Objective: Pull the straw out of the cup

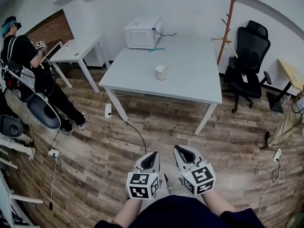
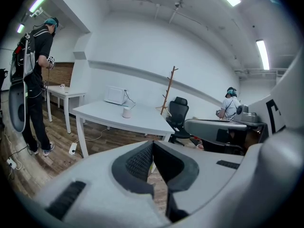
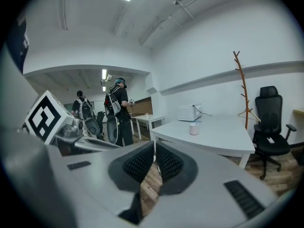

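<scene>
Here, cup (image 1: 161, 73) with straw (image 1: 165, 69) on table (image 1: 190, 82); left gripper (image 1: 152, 154), right gripper (image 1: 179, 148) well apart from it, jaws closed, empty.

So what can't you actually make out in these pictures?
Straw: too small in every view to tell its colour or depth.
Cup contents: hidden by its own wall, all views.
Person at the right: head view, cut off by the picture's edge.

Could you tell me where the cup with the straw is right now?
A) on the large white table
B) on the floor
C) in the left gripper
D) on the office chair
A: the cup stands on the large white table near the microwave, away from the left gripper and right gripper, both shut.
</scene>
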{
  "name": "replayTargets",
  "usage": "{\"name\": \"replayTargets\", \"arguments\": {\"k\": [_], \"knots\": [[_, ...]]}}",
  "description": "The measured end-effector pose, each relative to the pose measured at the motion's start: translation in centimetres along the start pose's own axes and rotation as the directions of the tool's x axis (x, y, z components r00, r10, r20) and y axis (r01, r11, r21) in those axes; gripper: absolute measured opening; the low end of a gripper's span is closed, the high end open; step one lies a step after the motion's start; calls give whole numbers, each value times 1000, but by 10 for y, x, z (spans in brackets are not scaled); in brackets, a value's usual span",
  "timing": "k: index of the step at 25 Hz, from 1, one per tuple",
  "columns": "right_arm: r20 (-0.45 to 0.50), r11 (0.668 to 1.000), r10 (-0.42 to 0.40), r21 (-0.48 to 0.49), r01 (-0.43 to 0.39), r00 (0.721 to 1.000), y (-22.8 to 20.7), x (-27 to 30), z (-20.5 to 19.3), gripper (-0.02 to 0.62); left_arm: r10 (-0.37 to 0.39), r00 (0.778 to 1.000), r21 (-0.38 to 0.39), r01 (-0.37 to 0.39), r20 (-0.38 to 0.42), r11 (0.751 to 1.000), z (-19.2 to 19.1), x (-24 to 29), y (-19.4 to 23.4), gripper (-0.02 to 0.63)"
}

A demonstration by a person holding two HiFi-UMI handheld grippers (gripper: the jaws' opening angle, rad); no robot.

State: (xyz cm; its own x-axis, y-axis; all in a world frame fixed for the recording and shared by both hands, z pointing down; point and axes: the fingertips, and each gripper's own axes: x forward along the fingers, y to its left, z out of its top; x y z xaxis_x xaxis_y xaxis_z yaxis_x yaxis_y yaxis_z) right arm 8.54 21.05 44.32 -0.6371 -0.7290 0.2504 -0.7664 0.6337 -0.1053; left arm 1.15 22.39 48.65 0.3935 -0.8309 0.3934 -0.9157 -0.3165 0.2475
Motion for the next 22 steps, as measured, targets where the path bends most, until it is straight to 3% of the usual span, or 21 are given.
{"name": "replayTargets", "arguments": {"k": [9,22], "knots": [[-37,1000,-7,14,8,999,-16,28,-8,34,-16,1000,-12,16,-23,1000,5,34,19,17],[-54,999,-46,7,47,997,-75,104,17,34,-55,998,-16,55,-13,998,54,115,58,17]]}}
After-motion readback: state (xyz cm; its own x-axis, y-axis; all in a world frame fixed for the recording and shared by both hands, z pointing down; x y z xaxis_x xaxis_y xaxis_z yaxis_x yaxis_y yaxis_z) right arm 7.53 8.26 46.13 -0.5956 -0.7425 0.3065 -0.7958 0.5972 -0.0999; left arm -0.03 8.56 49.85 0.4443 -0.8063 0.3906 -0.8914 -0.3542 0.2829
